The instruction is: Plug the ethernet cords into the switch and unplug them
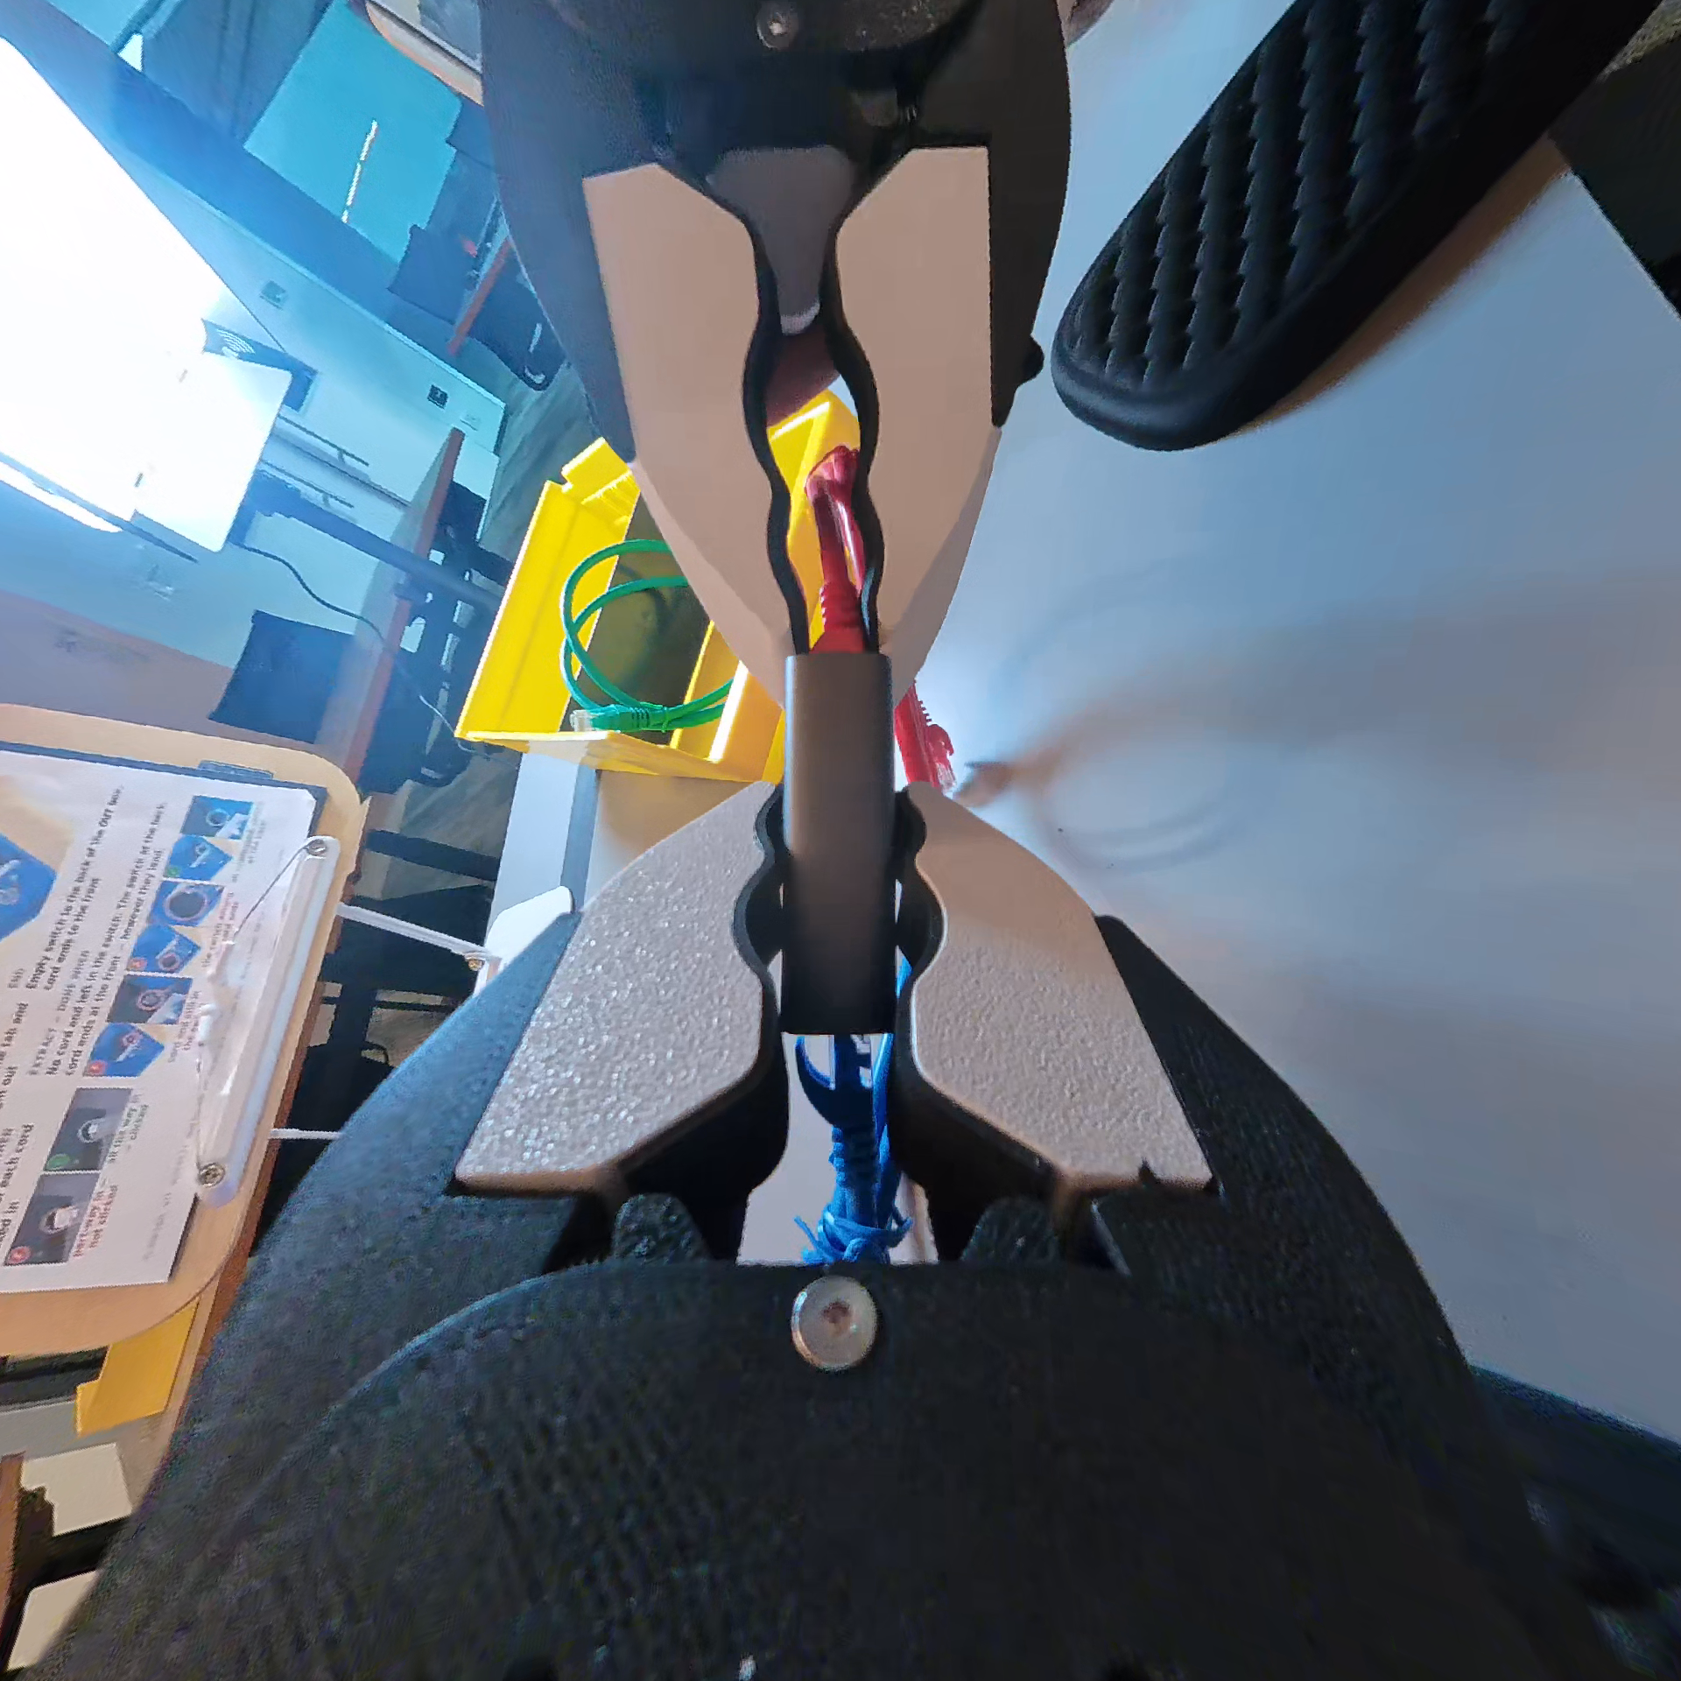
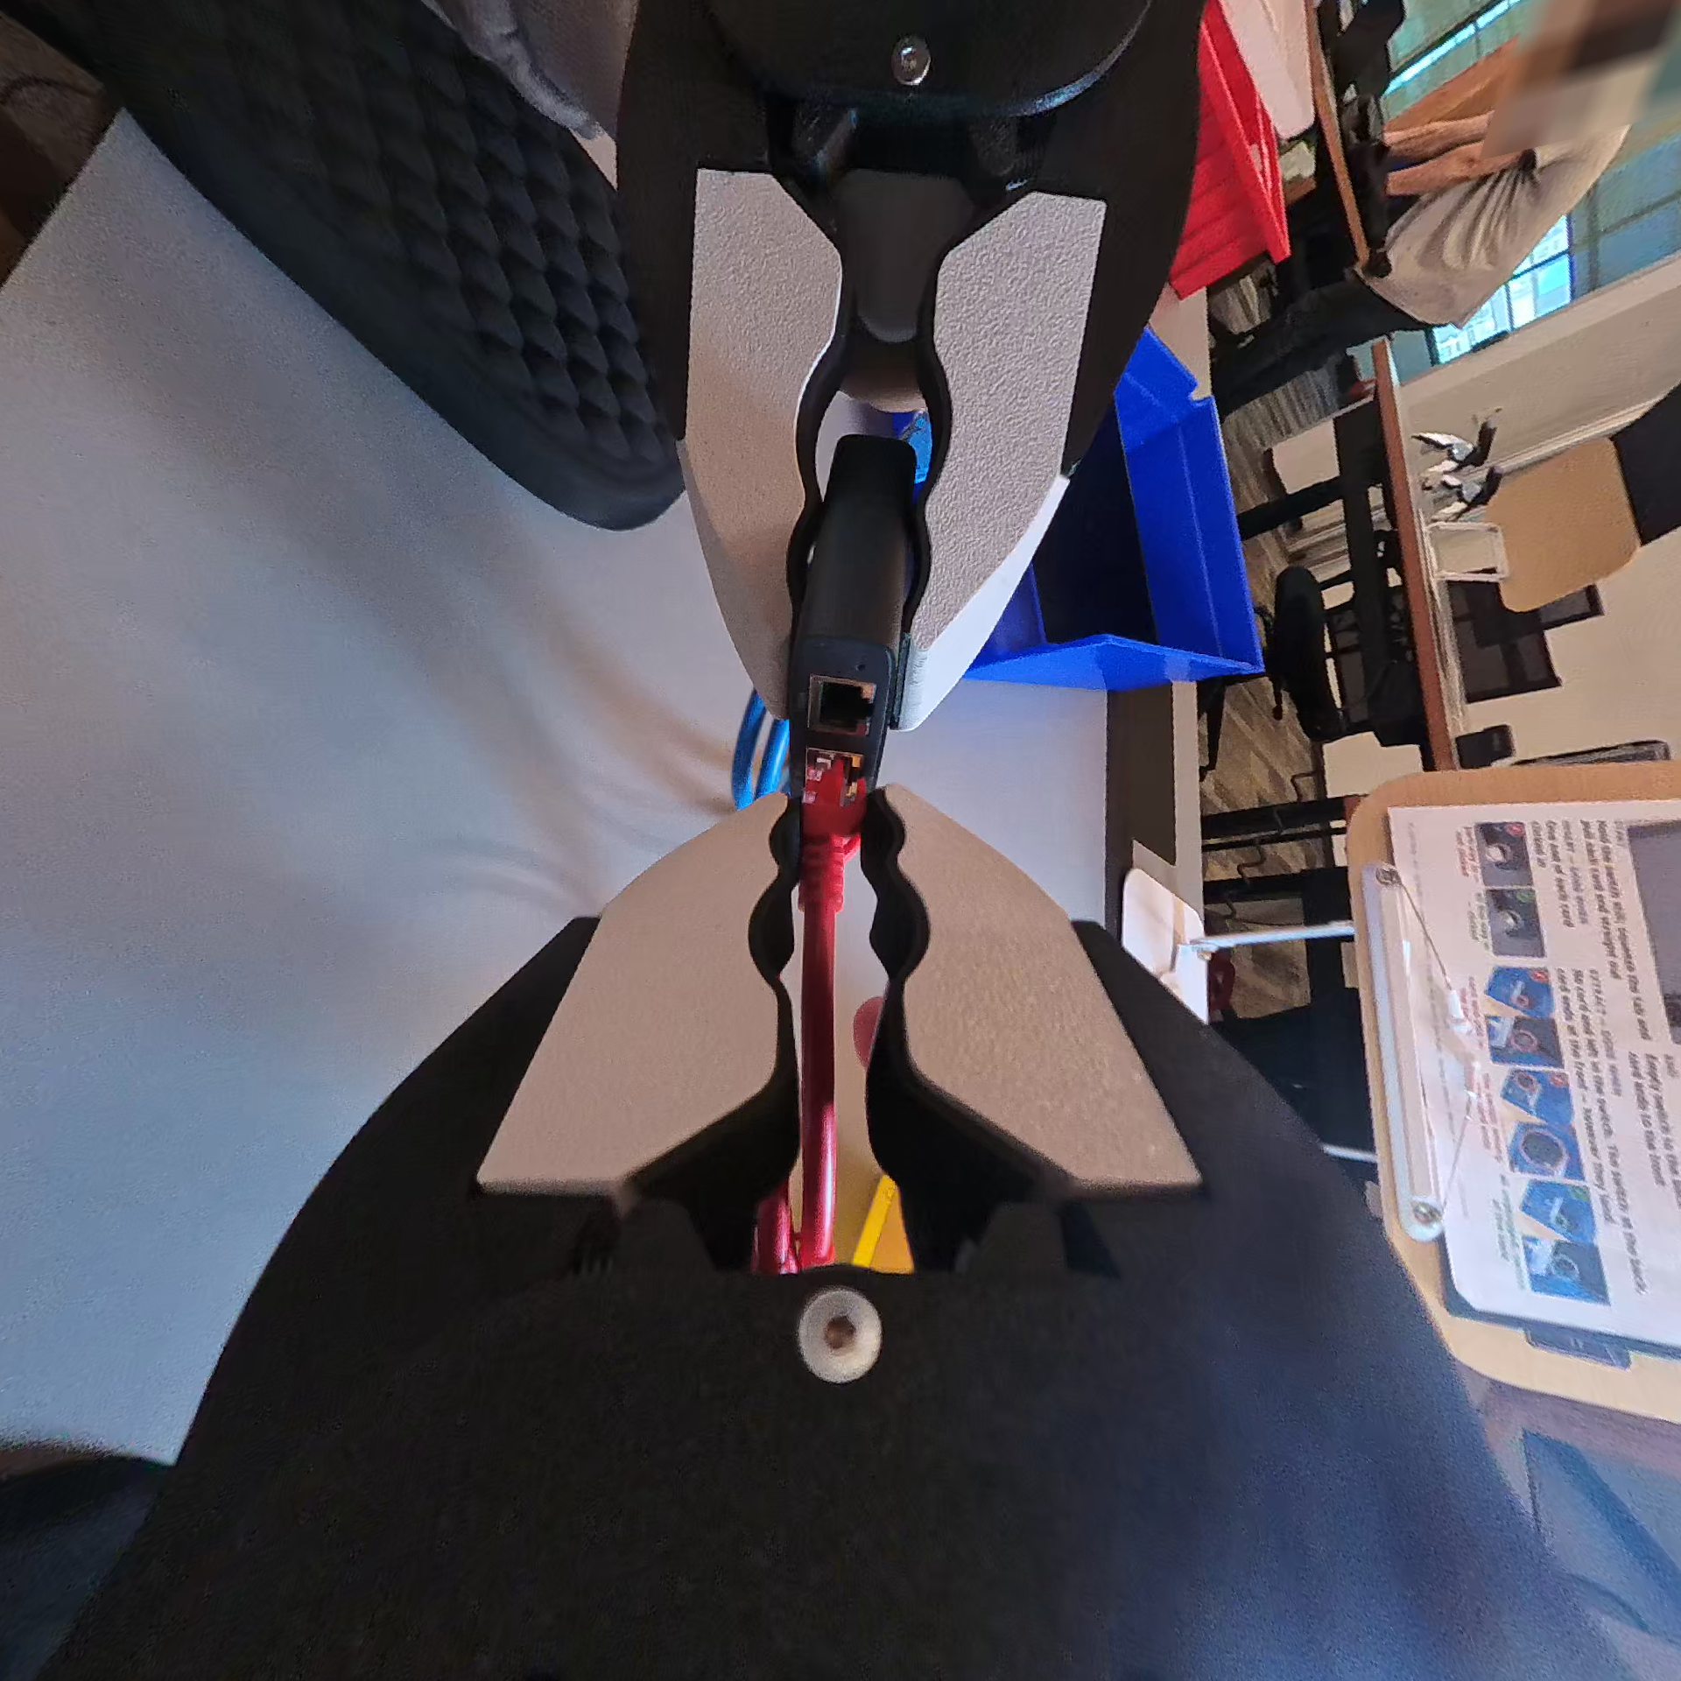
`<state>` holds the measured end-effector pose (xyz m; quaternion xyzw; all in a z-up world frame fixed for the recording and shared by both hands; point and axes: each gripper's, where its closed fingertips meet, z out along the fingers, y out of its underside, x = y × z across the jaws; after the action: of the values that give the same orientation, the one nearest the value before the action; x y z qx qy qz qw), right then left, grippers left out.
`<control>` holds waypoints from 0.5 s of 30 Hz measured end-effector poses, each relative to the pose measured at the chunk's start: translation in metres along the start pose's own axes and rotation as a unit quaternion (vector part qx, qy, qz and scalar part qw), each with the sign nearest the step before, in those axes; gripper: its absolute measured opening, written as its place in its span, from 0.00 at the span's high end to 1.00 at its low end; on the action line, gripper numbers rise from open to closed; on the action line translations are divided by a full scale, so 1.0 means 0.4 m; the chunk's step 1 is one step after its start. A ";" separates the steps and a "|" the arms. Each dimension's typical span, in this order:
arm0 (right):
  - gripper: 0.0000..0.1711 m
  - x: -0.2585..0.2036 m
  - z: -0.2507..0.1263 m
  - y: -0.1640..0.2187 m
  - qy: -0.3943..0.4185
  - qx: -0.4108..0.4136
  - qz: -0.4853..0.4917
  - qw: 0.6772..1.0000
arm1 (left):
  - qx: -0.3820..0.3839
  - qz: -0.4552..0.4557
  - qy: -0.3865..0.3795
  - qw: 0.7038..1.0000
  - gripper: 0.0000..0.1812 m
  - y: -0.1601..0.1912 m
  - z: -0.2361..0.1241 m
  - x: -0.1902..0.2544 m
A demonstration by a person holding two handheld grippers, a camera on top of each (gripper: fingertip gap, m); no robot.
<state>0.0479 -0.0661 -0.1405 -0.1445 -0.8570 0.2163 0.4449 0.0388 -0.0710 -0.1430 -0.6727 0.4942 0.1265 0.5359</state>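
Black plastic forms the switch [image 1: 837,846], a narrow box held end-on between the two grippers above a white table [image 1: 1319,691].

Left gripper [image 1: 838,800]: the jaws are closed on the switch body, with the grey fingers [image 1: 637,1010] pressing its two long sides. In the right wrist view this gripper [image 2: 850,700] appears opposite, gripping the far half of the switch [image 2: 850,582].

Right gripper [image 2: 830,800]: the jaws are closed around the red cord [image 2: 819,1001] just behind its plug. The grey fingers [image 2: 655,1028] sit either side of the cord boot. In the left wrist view the same gripper [image 1: 837,637] points toward the camera with the red cord [image 1: 841,564] between its jaws.

Port face: two ports are visible in the right wrist view. The upper port is empty. The red plug sits in the lower port.

Other cords: a blue cord [image 2: 759,755] loops beside the switch on the table and shows below the switch in the left wrist view [image 1: 855,1146]. A green cord [image 1: 628,637] lies coiled in a yellow bin [image 1: 537,655].

Surroundings: a blue bin [image 2: 1173,546] stands at the table edge. A black mesh chair back [image 1: 1301,227] leans over the table. A printed instruction sheet [image 1: 136,1001] is clipped to a wooden board [image 1: 337,800] beside the table.
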 end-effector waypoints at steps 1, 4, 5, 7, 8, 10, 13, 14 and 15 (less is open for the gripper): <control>0.93 0.001 0.005 -0.002 -0.004 0.002 0.001 1.000 | -0.002 0.001 0.000 1.000 0.89 0.005 -0.002 -0.002; 0.93 -0.010 0.025 0.002 -0.021 -0.005 -0.012 1.000 | -0.016 0.003 0.018 1.000 0.88 0.029 0.000 0.015; 0.93 -0.028 0.030 0.005 -0.036 -0.011 -0.021 0.999 | -0.027 0.014 0.027 0.999 0.88 0.040 0.004 0.032; 0.93 -0.061 0.036 0.006 -0.067 -0.013 -0.035 0.997 | -0.034 0.024 0.043 0.998 0.88 0.056 0.011 0.058; 0.93 -0.063 0.034 0.006 -0.072 -0.015 -0.041 0.996 | -0.020 0.012 0.048 0.999 0.88 0.053 0.009 0.061; 0.92 -0.060 0.020 -0.006 -0.082 -0.008 -0.045 0.996 | 0.000 -0.001 0.051 0.999 0.88 0.037 0.002 0.059; 0.92 -0.051 -0.002 -0.017 -0.085 0.000 -0.029 0.996 | 0.023 -0.016 0.047 0.999 0.88 0.017 -0.003 0.051; 0.93 -0.045 -0.006 -0.019 -0.079 0.002 -0.026 0.997 | 0.028 -0.021 0.045 0.998 0.88 0.013 -0.003 0.048; 0.93 -0.044 -0.010 -0.022 -0.079 0.006 -0.019 0.997 | 0.033 -0.027 0.046 0.998 0.88 0.008 -0.005 0.045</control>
<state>0.0606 -0.0803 -0.1463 -0.1077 -0.8908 0.2241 0.3804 0.0442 -0.0820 -0.1569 -0.6731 0.5034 0.0648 0.5378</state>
